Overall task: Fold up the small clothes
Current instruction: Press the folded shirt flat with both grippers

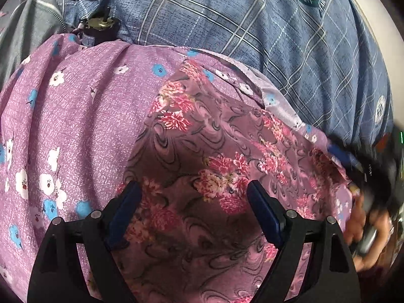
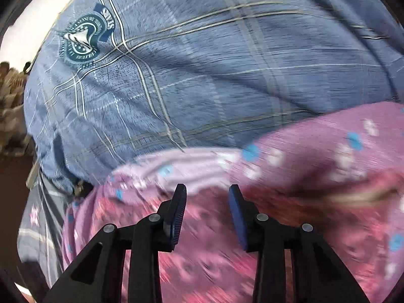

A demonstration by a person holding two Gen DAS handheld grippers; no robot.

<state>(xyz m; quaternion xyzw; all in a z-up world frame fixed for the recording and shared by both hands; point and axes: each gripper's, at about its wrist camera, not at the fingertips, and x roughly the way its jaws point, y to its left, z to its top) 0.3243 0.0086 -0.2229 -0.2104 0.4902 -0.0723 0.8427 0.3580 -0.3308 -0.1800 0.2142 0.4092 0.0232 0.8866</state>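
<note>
The surface is a bed under a blue plaid sheet (image 1: 290, 58) with pale crossing lines and round teal crests (image 2: 80, 41) printed on it. Past the sheet's far edge a plain white wall (image 1: 378, 25) shows. At the upper left of the left wrist view lies a grey cloth (image 1: 27, 22) with a zip line, and just beside it a small brass fitting (image 1: 99, 22) rests on the sheet.

Two small garments lie on the sheet, one on the other. The lower is a lilac cloth (image 1: 75, 116) with white and blue flowers; it spreads wide to the left and its paler hem (image 1: 275, 93) runs slantwise from upper middle down to the right. On top lies a mauve cloth (image 1: 202, 156) with pink blooms and dark swirls; it lies lengthwise from the near edge up toward that hem, narrowing to a rounded end at the top.

The left gripper (image 1: 194, 197) stands over the mauve cloth with its jaws wide apart, nothing between the pads. The right gripper (image 2: 207, 194) is over the same heap near the pale hem, jaws partly apart and empty; that view is blurred. A hand (image 1: 363, 227) shows at the right edge of the left view.
</note>
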